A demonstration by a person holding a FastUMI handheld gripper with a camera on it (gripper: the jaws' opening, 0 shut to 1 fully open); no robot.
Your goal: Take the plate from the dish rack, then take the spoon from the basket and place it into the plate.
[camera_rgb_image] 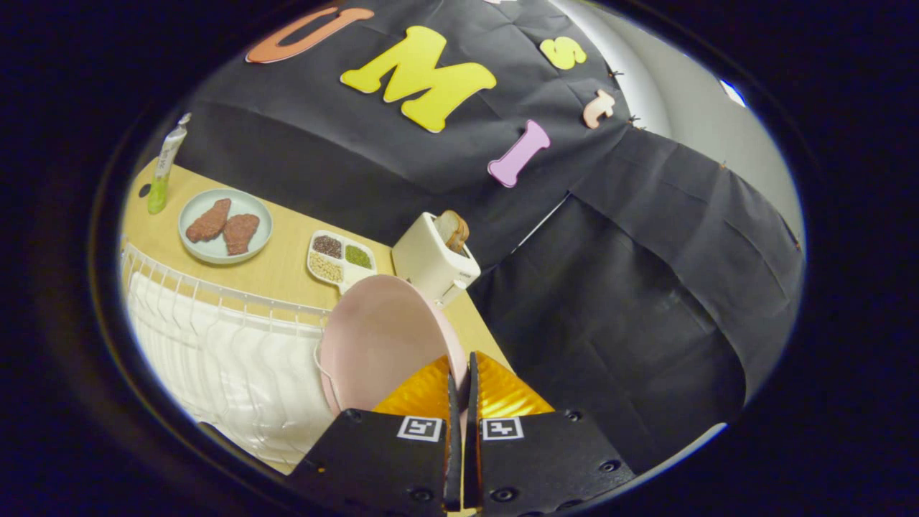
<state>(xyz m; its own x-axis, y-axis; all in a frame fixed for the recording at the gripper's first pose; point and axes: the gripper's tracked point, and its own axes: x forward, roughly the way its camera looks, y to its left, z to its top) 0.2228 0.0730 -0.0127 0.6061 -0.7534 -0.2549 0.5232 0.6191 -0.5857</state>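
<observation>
A pale pink plate point(380, 337) stands on edge in the white wire dish rack point(230, 345), its rim caught between my two fingers. My gripper point(462, 373) is shut on that rim, one finger on the plate's inner face and one behind it. The plate leans over the rack's right end, just in front of the toaster. The view is tilted, so the table slopes.
A white toaster point(431, 262) with a slice of bread point(452, 230) stands just beyond the plate. A divided dish of grains point(341, 258), a grey plate with two brown patties point(225, 226) and a green tube point(164, 172) lie farther off on the wooden table point(287, 266).
</observation>
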